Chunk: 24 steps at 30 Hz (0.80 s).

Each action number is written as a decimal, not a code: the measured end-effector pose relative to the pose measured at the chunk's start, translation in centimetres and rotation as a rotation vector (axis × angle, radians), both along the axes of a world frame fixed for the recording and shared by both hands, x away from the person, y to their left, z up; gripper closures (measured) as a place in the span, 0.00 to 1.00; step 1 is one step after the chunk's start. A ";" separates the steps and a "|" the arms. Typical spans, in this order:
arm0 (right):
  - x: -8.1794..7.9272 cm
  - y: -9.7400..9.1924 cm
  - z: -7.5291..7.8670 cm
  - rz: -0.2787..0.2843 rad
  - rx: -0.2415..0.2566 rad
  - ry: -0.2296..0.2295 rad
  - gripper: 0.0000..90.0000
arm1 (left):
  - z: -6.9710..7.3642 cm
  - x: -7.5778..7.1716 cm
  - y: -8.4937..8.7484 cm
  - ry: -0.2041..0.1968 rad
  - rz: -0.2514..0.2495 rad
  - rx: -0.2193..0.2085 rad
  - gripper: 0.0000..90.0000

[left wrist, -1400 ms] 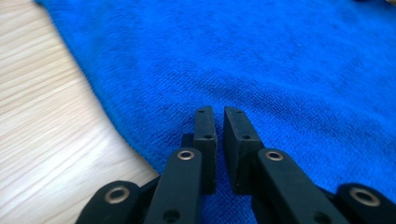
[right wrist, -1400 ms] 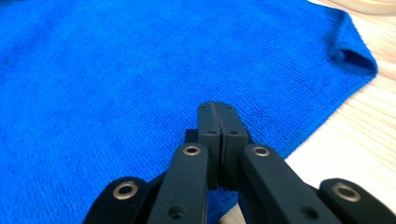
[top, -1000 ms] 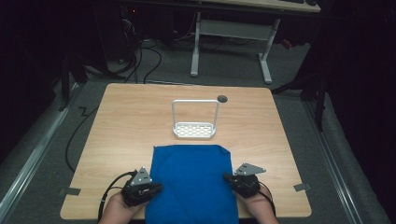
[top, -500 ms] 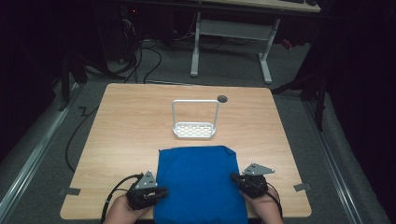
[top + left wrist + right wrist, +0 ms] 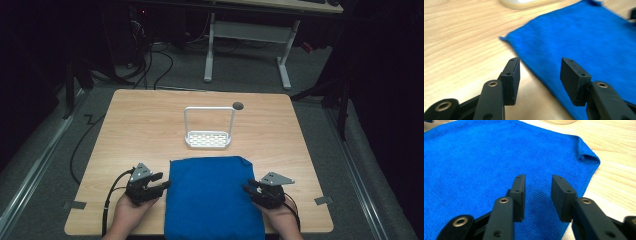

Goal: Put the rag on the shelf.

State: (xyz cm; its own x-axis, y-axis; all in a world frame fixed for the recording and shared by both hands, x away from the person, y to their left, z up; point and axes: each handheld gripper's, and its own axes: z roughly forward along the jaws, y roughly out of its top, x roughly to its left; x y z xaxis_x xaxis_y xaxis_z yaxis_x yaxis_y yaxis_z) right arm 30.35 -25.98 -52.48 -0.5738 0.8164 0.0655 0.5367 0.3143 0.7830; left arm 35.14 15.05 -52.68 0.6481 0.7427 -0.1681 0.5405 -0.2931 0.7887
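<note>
blue cloth (image 5: 212, 197): 1 | white rack (image 5: 208, 131): 1 | grippers: 2, left gripper (image 5: 161, 182), right gripper (image 5: 246, 186) | table (image 5: 140, 125): 1

Blue cloth (image 5: 212, 197): plain terry-like fabric, spread flat, roughly rectangular. Lies lower centre of high view, near edge hanging over table front. Far right corner slightly folded up. Far edge just short of frame centre.
</note>
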 end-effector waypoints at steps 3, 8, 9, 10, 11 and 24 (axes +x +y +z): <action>0.0 0.0 -0.1 0.002 0.008 0.008 0.69 | 0.0 1.0 -0.4 0.000 0.019 -0.017 0.56; -0.1 0.0 0.1 -0.015 0.022 -0.011 0.68 | -0.1 4.2 -1.8 0.012 0.059 0.034 0.55; -0.1 0.0 0.1 -0.015 0.022 -0.011 0.68 | -0.1 4.2 -1.8 0.012 0.059 0.034 0.55; 0.0 -0.1 0.2 -0.018 0.018 -0.021 0.68 | -0.3 4.9 -2.2 0.028 0.065 0.044 0.55; 0.0 -0.1 0.2 -0.018 0.018 -0.021 0.68 | -0.3 4.9 -2.2 0.028 0.065 0.044 0.55; 4.3 -1.0 0.4 -0.158 -0.057 -0.082 0.54 | -0.7 5.2 -3.2 0.018 0.045 0.072 0.70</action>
State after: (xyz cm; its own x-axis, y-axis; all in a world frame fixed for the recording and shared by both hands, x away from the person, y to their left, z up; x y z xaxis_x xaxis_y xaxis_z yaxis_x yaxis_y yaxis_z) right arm 34.62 -26.99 -52.06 -0.4397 0.8978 -0.0251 0.5181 0.2763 0.8094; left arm 40.30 11.81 -53.39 0.6111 0.7816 -0.1251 0.5685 -0.3234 0.7564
